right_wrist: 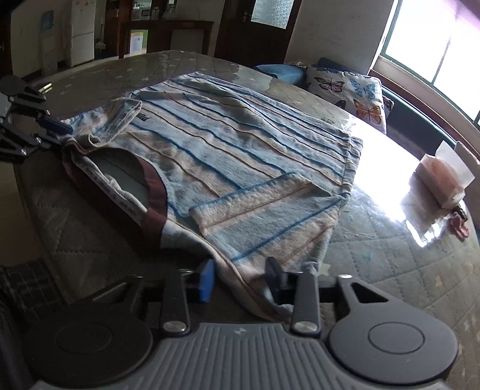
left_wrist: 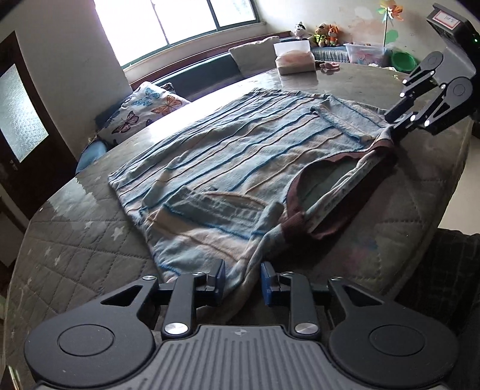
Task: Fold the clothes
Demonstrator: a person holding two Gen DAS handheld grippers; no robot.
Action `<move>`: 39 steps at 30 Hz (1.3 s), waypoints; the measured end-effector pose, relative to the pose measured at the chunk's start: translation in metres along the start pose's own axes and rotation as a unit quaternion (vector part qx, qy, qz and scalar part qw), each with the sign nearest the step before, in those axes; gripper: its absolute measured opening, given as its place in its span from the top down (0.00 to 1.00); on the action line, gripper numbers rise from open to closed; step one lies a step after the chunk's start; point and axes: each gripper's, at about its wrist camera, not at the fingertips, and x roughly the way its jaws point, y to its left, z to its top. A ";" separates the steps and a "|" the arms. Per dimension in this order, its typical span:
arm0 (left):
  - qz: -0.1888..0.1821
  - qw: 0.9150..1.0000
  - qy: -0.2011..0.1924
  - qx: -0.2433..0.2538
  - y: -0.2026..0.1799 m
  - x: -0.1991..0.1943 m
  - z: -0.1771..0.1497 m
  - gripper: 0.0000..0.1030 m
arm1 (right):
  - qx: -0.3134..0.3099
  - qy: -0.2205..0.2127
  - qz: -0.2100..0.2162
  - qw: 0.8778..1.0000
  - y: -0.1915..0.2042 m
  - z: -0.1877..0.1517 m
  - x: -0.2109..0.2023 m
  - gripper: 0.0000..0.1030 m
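1. Two grippers sat at the near shoulders of one striped shirt (left_wrist: 228, 168), which lay flat on the quilted tabletop (left_wrist: 75, 240) with both sleeves folded inward over the body.
2. My left gripper (left_wrist: 242, 280) stood released, its blue-padded fingers (left_wrist: 221, 276) parted, with the shirt's near shoulder corner lying between them; the cloth ran through the gap without being pinched.
3. My right gripper (right_wrist: 240, 277) was likewise unclenched, one blue pad on the left and a dark finger (right_wrist: 274, 274) on the right, and the shirt's other shoulder edge passed between them, loose.
4. From the left wrist view, my right gripper (left_wrist: 393, 123) reached in from the upper right, its tips touching the shirt just beside the maroon collar (left_wrist: 300, 192).
5. From the right wrist view, my left gripper (right_wrist: 61, 127) came in from the left edge, its blue tip touching the shirt near the folded sleeve (right_wrist: 126, 117).
6. The collar gaped open toward the near edge of the tabletop, showing the pale inner band.
7. One tissue box (left_wrist: 295, 58) stood well apart from the shirt on the far side of the tabletop, with a small pink thing (right_wrist: 459, 226) near it.
8. Beyond the tabletop's edge lay a butterfly-print pillow (left_wrist: 144, 111), under the bright window (left_wrist: 180, 21).
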 end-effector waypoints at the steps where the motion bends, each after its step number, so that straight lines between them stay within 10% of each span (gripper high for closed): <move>1: -0.002 1.000 0.001 -0.003 0.001 0.000 0.000 0.73 | 0.006 0.001 0.002 1.000 -0.003 -0.001 0.000 0.78; 6: 0.004 1.000 -0.006 -0.014 -0.002 -0.001 0.003 0.93 | 0.021 -0.011 -0.003 1.000 -0.002 0.000 -0.002 0.92; 24: 0.094 0.988 -0.118 -0.044 -0.011 -0.123 0.016 0.95 | 0.010 -0.121 -0.027 0.992 -0.003 0.021 -0.094 0.95; 39: 0.113 0.987 -0.087 -0.073 0.089 0.003 0.116 0.95 | 0.023 -0.134 -0.037 0.990 -0.067 0.129 -0.033 0.95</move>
